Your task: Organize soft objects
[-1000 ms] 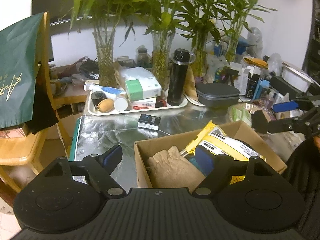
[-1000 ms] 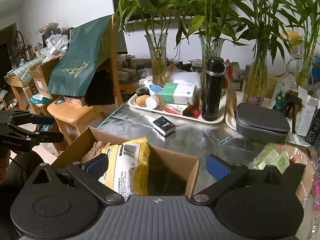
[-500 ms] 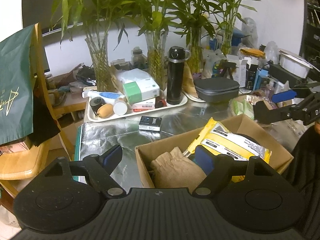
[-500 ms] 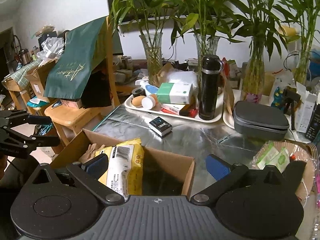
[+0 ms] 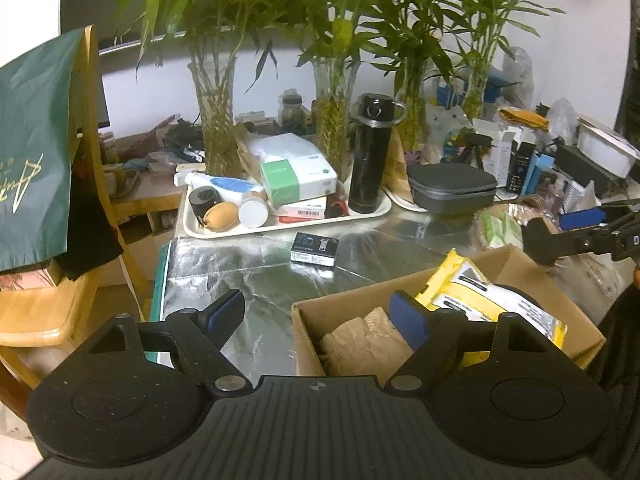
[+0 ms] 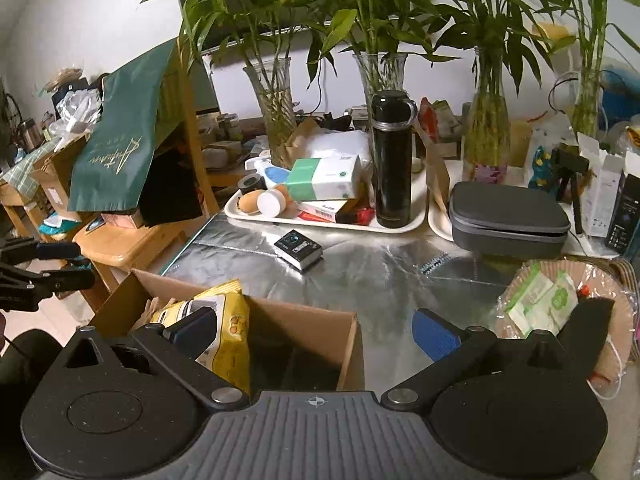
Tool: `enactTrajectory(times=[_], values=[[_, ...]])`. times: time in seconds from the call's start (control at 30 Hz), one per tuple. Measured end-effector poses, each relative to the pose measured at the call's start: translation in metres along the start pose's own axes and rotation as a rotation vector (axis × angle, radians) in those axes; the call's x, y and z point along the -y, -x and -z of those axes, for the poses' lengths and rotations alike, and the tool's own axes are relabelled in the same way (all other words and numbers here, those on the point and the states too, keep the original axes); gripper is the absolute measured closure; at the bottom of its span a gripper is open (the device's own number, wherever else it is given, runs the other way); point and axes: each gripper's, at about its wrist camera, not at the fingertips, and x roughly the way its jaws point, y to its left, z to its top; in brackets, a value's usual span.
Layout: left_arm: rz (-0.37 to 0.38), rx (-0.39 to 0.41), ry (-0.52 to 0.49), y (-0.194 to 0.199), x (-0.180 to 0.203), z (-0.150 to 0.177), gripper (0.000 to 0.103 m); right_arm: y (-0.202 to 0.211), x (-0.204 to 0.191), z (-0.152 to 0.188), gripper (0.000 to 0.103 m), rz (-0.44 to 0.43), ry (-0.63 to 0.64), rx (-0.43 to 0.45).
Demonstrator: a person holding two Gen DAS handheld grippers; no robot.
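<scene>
While both grippers are held with fingers spread and nothing between them, the scene is laid out around the cardboard box (image 5: 516,268) on the foil-covered table (image 5: 248,276). Left of the box, beyond the table edge, a wooden chair (image 5: 48,312) is seen, with a green bag (image 5: 32,160) draped over its back. The left gripper (image 5: 320,312) is held at the box's left wall: its left fingertip is seen over the foil outside the box, its right one over the box's contents. Inside the box, a crumpled brown paper bag (image 5: 360,340) is lodged against the left wall, and a yellow snack packet (image 5: 480,300) is propped to its right. Behind the box, a small black packet (image 5: 314,249) is laid flat on the foil, and further back a white tray (image 5: 288,224) is loaded with a tissue box (image 5: 298,180) and an upright black flask (image 5: 370,160). Right of the tray, a grey case (image 5: 452,190) is set down. The right gripper (image 6: 316,328) is held above the box's right wall. Right of the box, small green-and-white sachets (image 6: 540,300) are seen lying in a basket (image 6: 616,300).
</scene>
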Motion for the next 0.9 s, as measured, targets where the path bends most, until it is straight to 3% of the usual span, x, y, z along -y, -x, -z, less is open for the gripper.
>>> enactTrajectory(times=[0.2,0.43,0.73,0.9], values=[[0.007,0.006,0.016,-0.008,-0.01,-0.001,0.023,-0.012,0.006,-0.004,0.0,0.02,-0.012,-0.011],[-0.035,0.005,-0.047,-0.02,-0.01,-0.005,0.023,-0.03,0.016,-0.011,0.0,0.027,-0.015,-0.016],[-0.065,-0.009,-0.016,-0.041,-0.027,-0.008,0.023,-0.06,0.035,-0.019,0.0,0.048,-0.027,0.003],[-0.091,0.0,-0.05,-0.051,-0.032,-0.01,0.023,-0.081,0.043,-0.024,0.0,0.054,-0.023,-0.014]])
